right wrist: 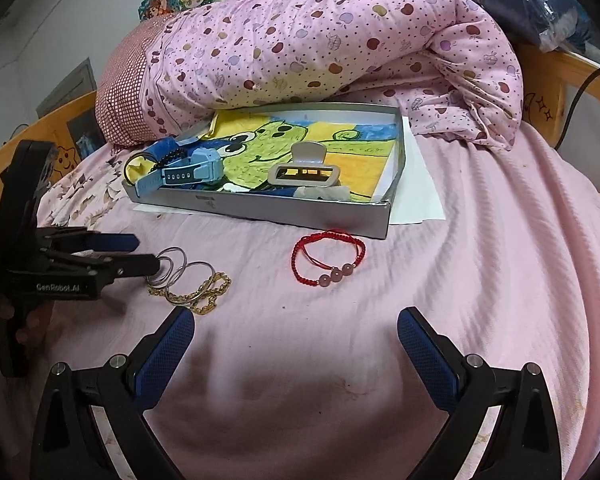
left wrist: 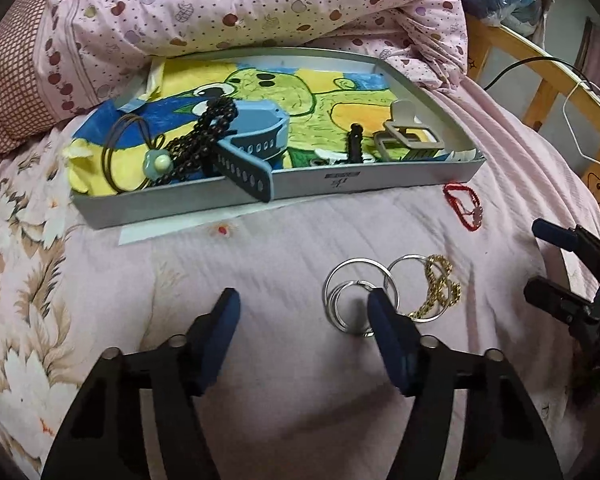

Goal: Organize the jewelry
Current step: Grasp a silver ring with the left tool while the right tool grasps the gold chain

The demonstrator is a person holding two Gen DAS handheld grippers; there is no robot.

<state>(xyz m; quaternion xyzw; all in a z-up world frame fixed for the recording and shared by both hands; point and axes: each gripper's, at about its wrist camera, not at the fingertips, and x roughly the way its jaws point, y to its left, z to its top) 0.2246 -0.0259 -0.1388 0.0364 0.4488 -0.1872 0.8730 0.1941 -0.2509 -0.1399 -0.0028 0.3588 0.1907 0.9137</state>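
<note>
Two grippers spread, empty: left gripper [left wrist: 304, 304] nearer, thin silver metal rings [left wrist: 358, 296] at its 1 o'clock, touching right finger; right gripper [right wrist: 296, 324] well apart.

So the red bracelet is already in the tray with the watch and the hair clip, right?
Not quite. The red bracelet lies on the bedsheet in front of the tray, not in it; the right wrist view shows this. The watch and hair clip are indeed in the tray.
</note>
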